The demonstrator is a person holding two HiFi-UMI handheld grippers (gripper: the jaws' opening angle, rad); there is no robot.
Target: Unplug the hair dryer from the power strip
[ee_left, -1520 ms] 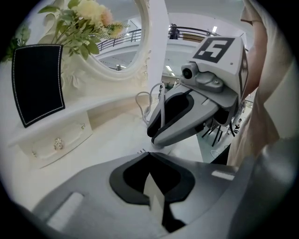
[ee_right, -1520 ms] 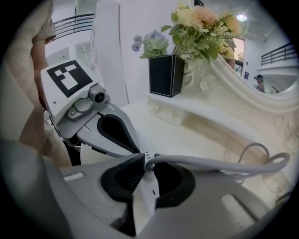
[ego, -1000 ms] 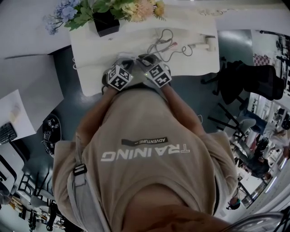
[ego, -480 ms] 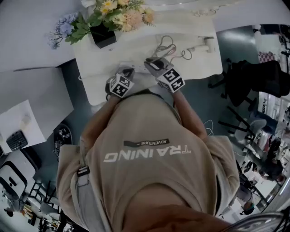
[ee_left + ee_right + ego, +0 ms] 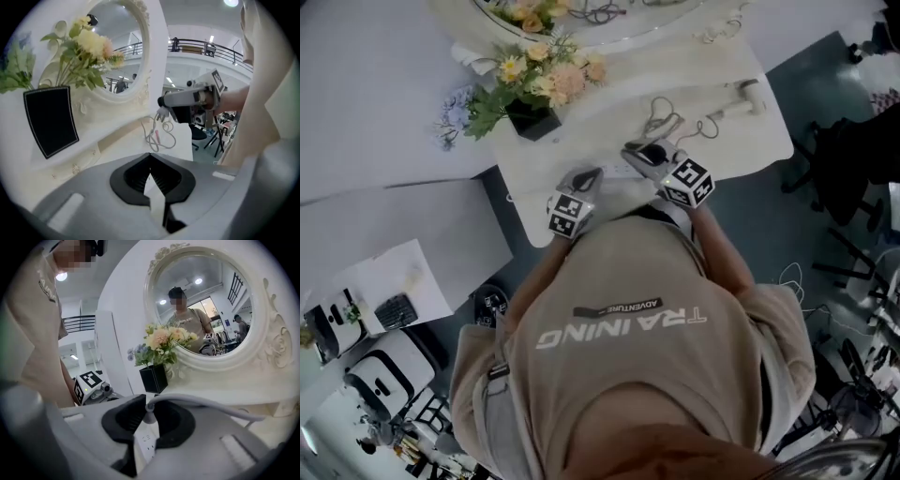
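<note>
In the right gripper view my right gripper (image 5: pixel 149 414) is shut on the hair dryer's grey plug (image 5: pixel 149 418). Its grey cord (image 5: pixel 211 405) runs off to the right. Just under the plug shows the white power strip (image 5: pixel 146 440), its socket holes bare. My left gripper (image 5: pixel 151 172) is shut on a white end of that power strip (image 5: pixel 157 199). From there the right gripper (image 5: pixel 187 101) hangs in the air, the plug (image 5: pixel 161 113) at its tip, above loops of cord (image 5: pixel 157 136). From the head, both grippers (image 5: pixel 586 180) (image 5: pixel 645 153) hover at the table's near edge. The white hair dryer (image 5: pixel 741 98) lies at the right.
A black vase of flowers (image 5: pixel 534 117) stands at the table's back left, in front of an ornate white oval mirror (image 5: pixel 206 305). The white table (image 5: pixel 750 141) ends just right of the dryer. Office chairs (image 5: pixel 853 178) and floor cables lie beyond. My torso hides the near edge.
Both grippers have lifted off the table edge and drawn apart. The right one has swung up and to the right with the plug in it.
</note>
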